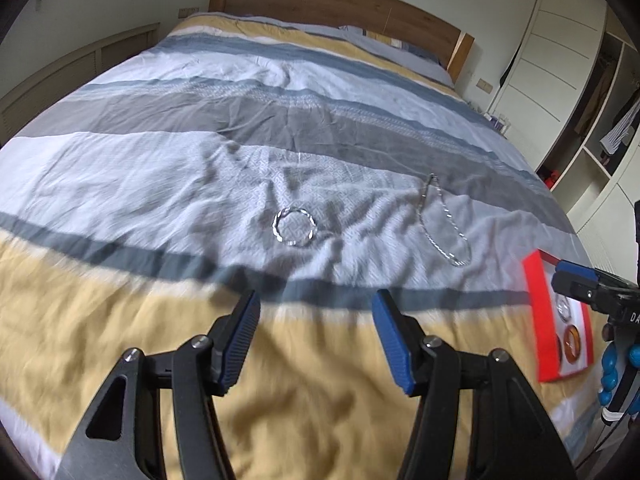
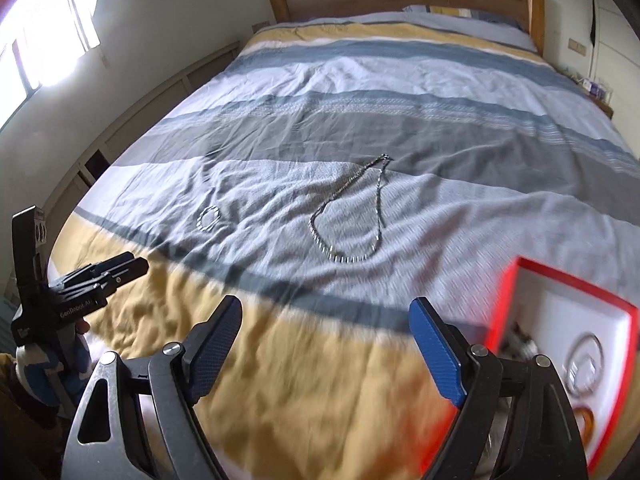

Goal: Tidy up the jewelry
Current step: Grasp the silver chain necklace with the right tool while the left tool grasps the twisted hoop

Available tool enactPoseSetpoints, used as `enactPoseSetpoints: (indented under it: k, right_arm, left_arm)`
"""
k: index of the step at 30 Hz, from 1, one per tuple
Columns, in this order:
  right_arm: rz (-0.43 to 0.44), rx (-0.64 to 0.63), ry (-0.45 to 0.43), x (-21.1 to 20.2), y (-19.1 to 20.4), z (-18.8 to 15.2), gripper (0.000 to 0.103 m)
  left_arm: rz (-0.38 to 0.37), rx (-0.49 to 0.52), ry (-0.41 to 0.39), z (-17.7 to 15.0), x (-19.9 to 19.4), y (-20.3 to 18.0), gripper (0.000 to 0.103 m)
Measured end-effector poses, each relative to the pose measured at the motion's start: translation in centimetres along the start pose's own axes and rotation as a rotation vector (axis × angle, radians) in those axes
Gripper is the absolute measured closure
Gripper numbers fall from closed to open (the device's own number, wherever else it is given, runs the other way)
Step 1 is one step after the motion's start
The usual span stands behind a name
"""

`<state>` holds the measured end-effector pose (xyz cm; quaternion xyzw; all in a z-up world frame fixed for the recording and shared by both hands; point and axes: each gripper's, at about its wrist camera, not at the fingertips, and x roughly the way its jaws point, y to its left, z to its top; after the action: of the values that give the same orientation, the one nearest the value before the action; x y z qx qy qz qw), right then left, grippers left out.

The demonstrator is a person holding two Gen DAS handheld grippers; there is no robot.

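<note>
- Lying on the striped bed cover (image 1: 168, 168) are a silver bracelet (image 1: 294, 227) and, beside it, a long chain necklace (image 1: 442, 222).
- Near them sits a red box (image 2: 560, 344) with rings inside.
- Both the left tongs (image 1: 316, 340) and the right tongs (image 2: 326, 350) stand wide open, holding nothing.

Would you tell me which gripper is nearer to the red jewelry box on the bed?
Right. The right gripper hangs open right beside the red jewelry box, its right finger at the box's rim. The left gripper, also open, sits farther away, facing the silver bracelet.
</note>
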<state>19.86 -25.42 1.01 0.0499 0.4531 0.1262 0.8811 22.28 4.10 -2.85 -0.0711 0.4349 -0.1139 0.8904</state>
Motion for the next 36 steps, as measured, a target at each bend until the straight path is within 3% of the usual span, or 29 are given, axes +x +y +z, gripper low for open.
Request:
enactPoseSetpoints:
  k: [8,16,26,28,30,31,35,36]
  right_arm:
    - [0.048,0.084,0.027,8.2,-2.5,3.8,0.015]
    - [0.102,0.225,0.057,14.4,-5.0,5.3,0.013]
    - [0.097,0.116,0.057,16.7,-1.9,5.9,0.009]
    - [0.047,0.064,0.059,17.0,-0.9,5.8,0.02]
    - [0.008,0.045,0.059,17.2,-0.6,5.7,0.043]
    - [0.005,0.047,0.058,17.2,-0.7,5.7,0.048]
    - [0.017,0.06,0.064,17.0,-1.2,5.5,0.087]
    - [0.024,0.063,0.065,16.9,-1.2,5.4,0.092]
  left_arm:
    - [0.014,-0.002,0.036,1.8,6.4,0.8,0.047]
    - [0.001,0.0,0.047,2.3,9.3,1.6,0.046]
    - [-0.029,-0.022,0.036,3.5,11.1,2.4,0.044]
    - [-0.032,-0.024,0.031,3.5,11.1,2.4,0.044]
    - [-0.027,-0.018,0.026,3.5,11.1,2.2,0.044]
    - [-0.025,-0.016,0.023,3.5,11.1,2.2,0.044]
    - [-0.024,-0.018,0.015,3.6,11.2,2.0,0.044]
    - [-0.027,-0.02,0.014,3.7,11.2,2.0,0.044]
